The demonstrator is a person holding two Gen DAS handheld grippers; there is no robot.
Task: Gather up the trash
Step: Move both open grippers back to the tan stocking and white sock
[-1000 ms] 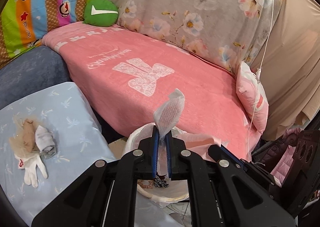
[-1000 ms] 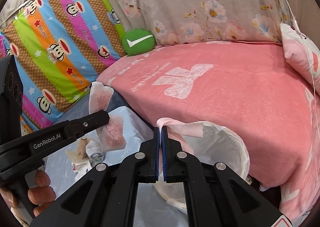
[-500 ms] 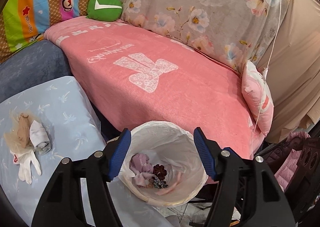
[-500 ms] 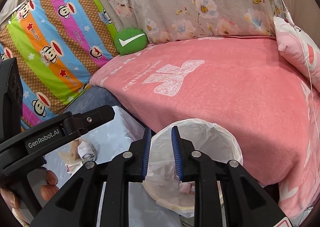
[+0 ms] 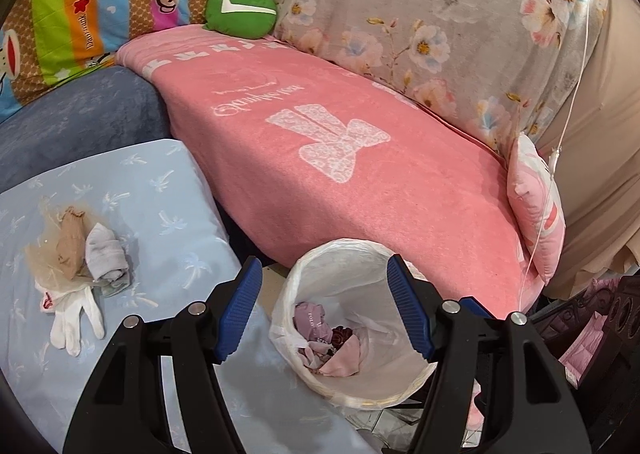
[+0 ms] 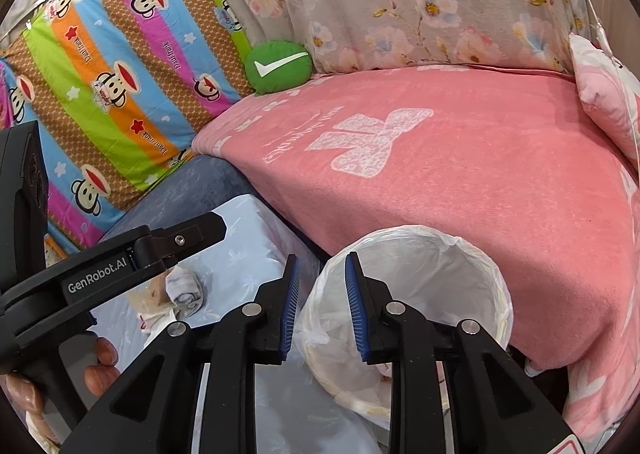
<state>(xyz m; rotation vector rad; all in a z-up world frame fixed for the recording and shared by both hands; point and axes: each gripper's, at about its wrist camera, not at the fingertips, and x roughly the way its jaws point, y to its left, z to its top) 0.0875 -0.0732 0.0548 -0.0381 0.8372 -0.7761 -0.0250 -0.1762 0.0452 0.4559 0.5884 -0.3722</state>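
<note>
From the left wrist, the left tongs stand wide and empty over the lined bin, while the trash pile with its white glove lies near the worktop's left edge. From the right wrist, the right tongs gape narrowly, empty, at the bin's rim; I'd swing one over, pinch a single piece low and lift clean.

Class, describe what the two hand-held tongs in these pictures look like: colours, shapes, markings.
Both tongs are matte black plastic. The left tongs and right tongs each have two angular, cut-out fingers with silver rivets and ribbed blue pads. Seen from the right wrist, the left unit's black body bears white "GenRobot.AI" lettering. No cables or sleeves show.
</note>
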